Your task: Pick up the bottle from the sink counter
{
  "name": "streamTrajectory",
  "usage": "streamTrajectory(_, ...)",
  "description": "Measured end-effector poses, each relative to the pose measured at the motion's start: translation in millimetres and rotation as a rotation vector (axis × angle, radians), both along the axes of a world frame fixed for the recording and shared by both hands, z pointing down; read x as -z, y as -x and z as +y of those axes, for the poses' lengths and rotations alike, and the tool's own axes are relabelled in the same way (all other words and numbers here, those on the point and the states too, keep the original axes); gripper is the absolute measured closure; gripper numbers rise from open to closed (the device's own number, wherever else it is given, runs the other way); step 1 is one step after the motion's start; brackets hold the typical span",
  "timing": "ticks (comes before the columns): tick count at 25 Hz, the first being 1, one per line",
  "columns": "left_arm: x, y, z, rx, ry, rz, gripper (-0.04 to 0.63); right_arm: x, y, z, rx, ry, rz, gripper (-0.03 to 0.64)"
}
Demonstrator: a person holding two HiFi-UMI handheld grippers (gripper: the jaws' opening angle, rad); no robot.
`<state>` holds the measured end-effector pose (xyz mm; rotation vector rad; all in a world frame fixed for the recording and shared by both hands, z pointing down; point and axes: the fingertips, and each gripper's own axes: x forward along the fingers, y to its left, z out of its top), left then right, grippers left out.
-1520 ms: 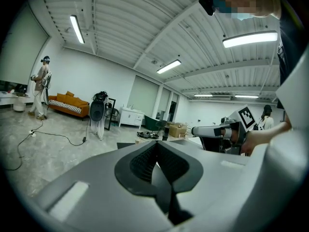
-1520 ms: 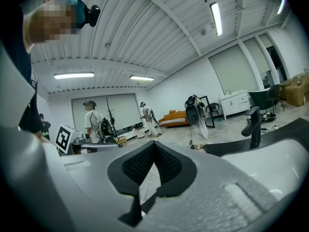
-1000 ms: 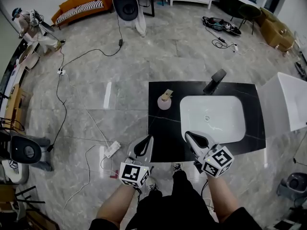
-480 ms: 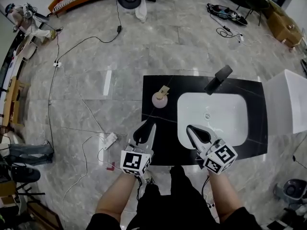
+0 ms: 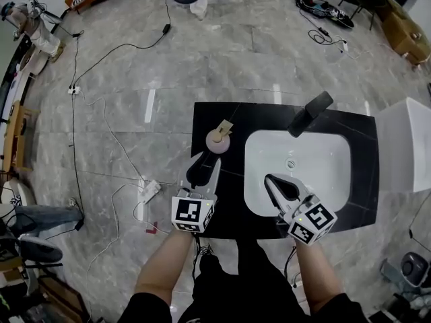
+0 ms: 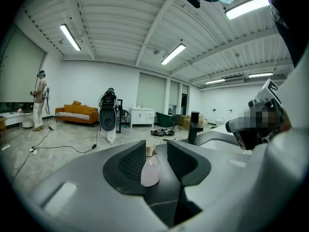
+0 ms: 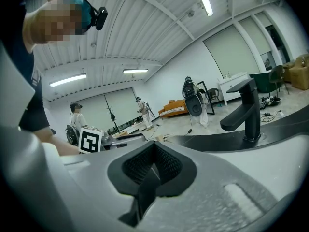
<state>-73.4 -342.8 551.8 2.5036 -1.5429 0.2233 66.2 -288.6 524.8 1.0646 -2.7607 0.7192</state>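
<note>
A small round pinkish bottle (image 5: 219, 138) with a beige pump top stands on the black sink counter (image 5: 232, 200), left of the white basin (image 5: 306, 173). My left gripper (image 5: 203, 168) points at it from just short of it, its jaws opening. In the left gripper view the bottle (image 6: 150, 170) shows through the gap of the left gripper (image 6: 156, 149), a little beyond the pads and apart from them. My right gripper (image 5: 275, 182) hovers over the basin's near edge. In its own view the right gripper (image 7: 154, 149) is shut with nothing in it.
A black faucet (image 5: 310, 113) stands behind the basin. A white fixture (image 5: 404, 147) borders the counter on the right. Cables and a power strip (image 5: 149, 188) lie on the floor to the left. Further off are a person (image 6: 39, 100) and an orange sofa (image 6: 75, 112).
My left gripper's jaws have spread from shut to open, and it has moved forward toward the bottle. The right gripper has kept its place over the basin's edge.
</note>
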Motion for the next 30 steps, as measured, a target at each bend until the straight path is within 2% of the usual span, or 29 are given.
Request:
streamTrajectory(13, -36, -9, -46, 0.049, 0.004, -0.007, 0.436, -36, -19, -17, 0.022, 0.06, 0.003, 0.615)
streamTrajectory(22, -42, -18, -65, 0.007, -0.044, -0.02, 0.423, -53, -18, -29, 0.03, 0.087, 0.006, 0.615)
streamTrajectory(30, -50, -22, -70, 0.006, -0.051, -0.013, 0.436, -62, -18, -38, 0.031, 0.096, 0.0, 0.615)
